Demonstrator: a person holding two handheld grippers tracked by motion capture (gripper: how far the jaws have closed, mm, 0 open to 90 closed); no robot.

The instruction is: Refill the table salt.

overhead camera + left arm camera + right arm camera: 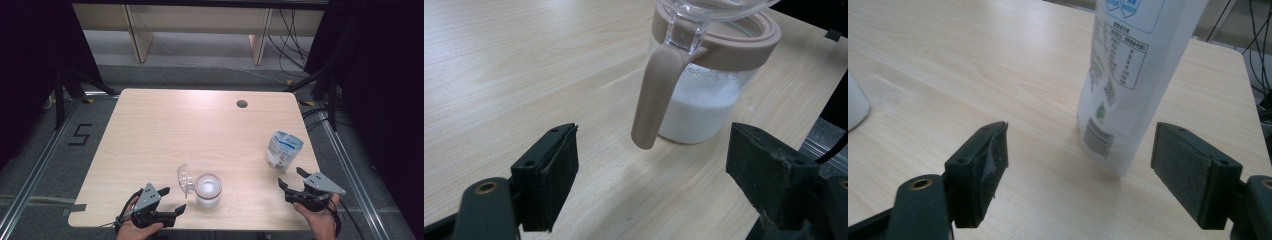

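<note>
high view: a jar point(208, 190) with white powder stands near the front edge of the table point(165, 130), a little right of its middle, its clear lid point(185, 178) flipped up on the left side. a white pouch point(283, 149) stands upright close to the right edge. the left gripper point(172, 200) rests at the front edge, just left of the jar, jaws spread and empty. the right gripper point(292, 178) sits near the front right corner, jaws spread and empty, pointing up the table at the pouch. the right hand is the nearer one to the pouch; the left is the nearer one to the jar.

left gripper view: the jar point(711, 85) stands ahead, slightly right of the centre line between the jaws. its pink latch strap point(655, 95) hangs down the near side. nothing lies between the pads.

right gripper view: the pouch point(1130, 75) stands ahead of the right gripper point(1080, 170), long axis vertical, leaning slightly. its lower part lines up with the gap between the jaws, nearer the right pad, not touching either. judgement: a short straight advance puts the pouch between the pads. open table lies to the left; the right edge is close, so room for a sideways correction on that side is limited.
</note>
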